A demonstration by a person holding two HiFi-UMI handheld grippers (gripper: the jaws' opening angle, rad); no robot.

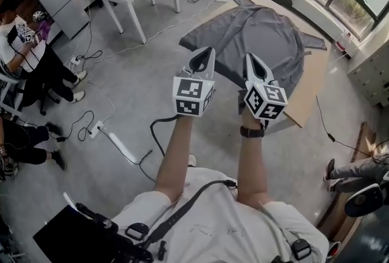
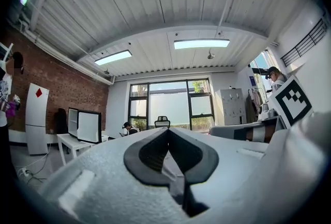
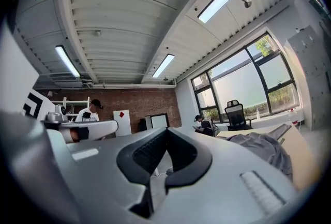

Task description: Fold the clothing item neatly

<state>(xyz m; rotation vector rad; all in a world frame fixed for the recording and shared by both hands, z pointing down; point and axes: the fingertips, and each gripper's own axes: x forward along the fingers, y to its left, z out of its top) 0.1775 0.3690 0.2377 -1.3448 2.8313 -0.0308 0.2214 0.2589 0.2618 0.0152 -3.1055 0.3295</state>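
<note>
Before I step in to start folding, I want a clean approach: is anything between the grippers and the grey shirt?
Nothing visible. The left gripper and right gripper, both shut, are held out toward the shirt, which lies spread on cardboard. Only bare floor shows in between.

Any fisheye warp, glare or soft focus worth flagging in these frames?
Head view: evenly lit, grey garment sharp, straight lines bowed toward the edges. Left gripper view: heavy fisheye with black corners, ceiling light panels blown out, the left gripper itself close and soft. Right gripper view: same warp and dark rim, windows overexposed, right gripper blurred up close.
</note>
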